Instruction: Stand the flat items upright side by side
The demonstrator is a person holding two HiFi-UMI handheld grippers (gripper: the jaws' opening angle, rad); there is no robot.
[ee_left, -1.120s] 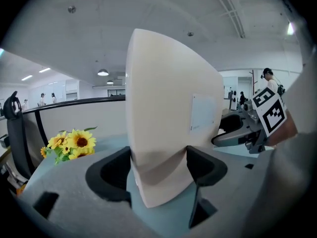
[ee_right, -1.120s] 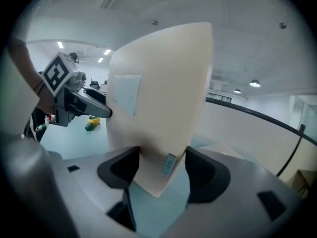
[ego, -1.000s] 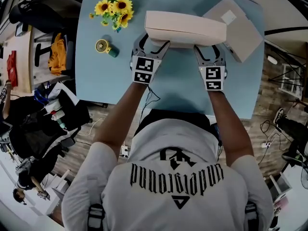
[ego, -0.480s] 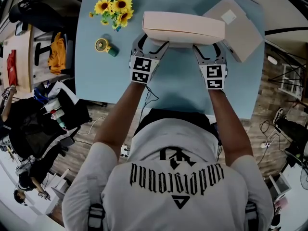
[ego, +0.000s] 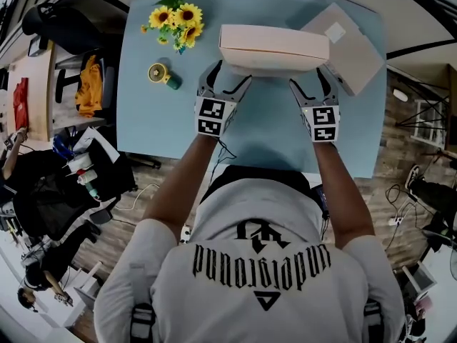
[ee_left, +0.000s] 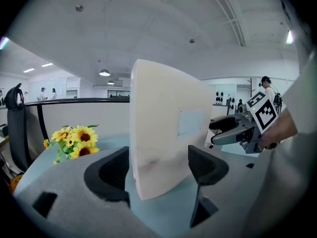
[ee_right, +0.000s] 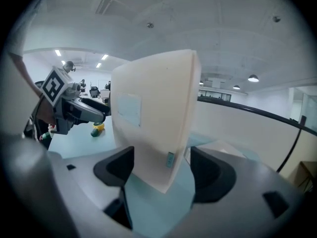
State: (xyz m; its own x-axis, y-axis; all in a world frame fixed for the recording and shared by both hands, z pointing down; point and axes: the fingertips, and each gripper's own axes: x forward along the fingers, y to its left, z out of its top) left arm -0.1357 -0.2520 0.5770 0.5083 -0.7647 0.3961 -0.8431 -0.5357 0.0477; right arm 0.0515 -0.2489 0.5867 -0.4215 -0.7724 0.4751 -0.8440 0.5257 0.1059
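Note:
A flat beige box (ego: 275, 48) stands upright on its long edge on the blue table (ego: 157, 120). A second flat beige box (ego: 350, 45) lies flat just behind it to the right. My left gripper (ego: 227, 77) is open at the standing box's left end, which shows between its jaws (ee_left: 163, 133) without being pressed. My right gripper (ego: 313, 79) is at the right end. Its jaws have just been opening, and the box's end (ee_right: 153, 128) stands loose between them. Each gripper is seen from the other's view: the right gripper (ee_left: 233, 130), the left gripper (ee_right: 81, 110).
A bunch of sunflowers (ego: 175, 20) lies at the table's back left. A small yellow and green object (ego: 158, 73) sits in front of it. Chairs and clutter fill the floor to the left of the table.
Both grippers have drawn back a little toward the person, away from the box's ends. The right jaws stand wider. The box stays upright on its own.

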